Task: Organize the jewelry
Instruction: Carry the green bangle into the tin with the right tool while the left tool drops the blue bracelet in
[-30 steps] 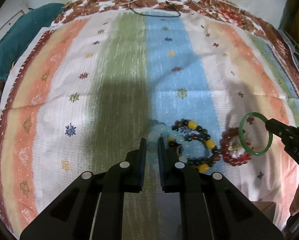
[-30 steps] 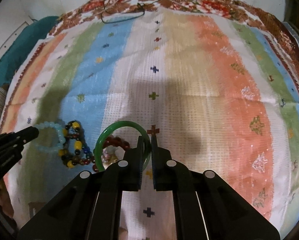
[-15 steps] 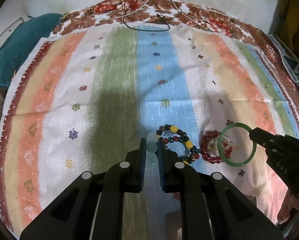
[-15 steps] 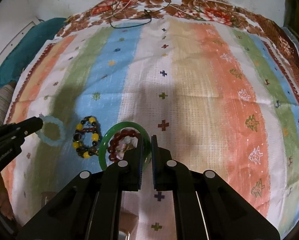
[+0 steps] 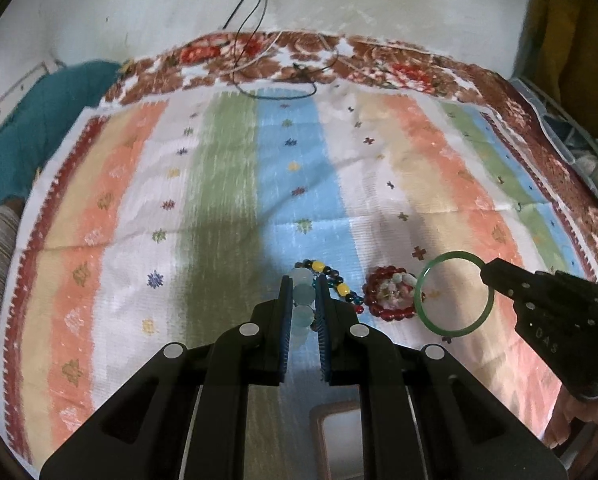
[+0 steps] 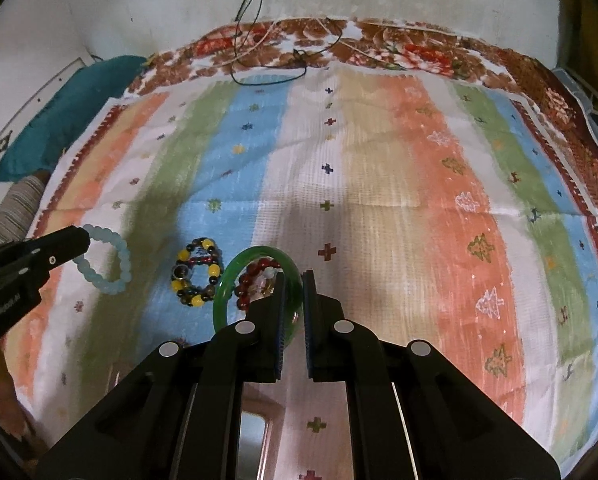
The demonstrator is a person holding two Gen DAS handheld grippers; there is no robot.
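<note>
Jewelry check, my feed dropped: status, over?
Left gripper shut on pale blue bead bracelet. Right gripper shut on green bangle. Multicolor bracelet and red bracelet on cloth. Nothing in the way.

We saw pale blue bead bracelet [image 6: 104, 265] held up at left. Green ring bangle [image 5: 453, 295] held up at right. Dark-and-yellow bead bracelet [image 6: 197, 277] and red bead bracelet [image 5: 390, 296] lay flat on striped cloth [image 6: 379, 184], side by side.
</note>
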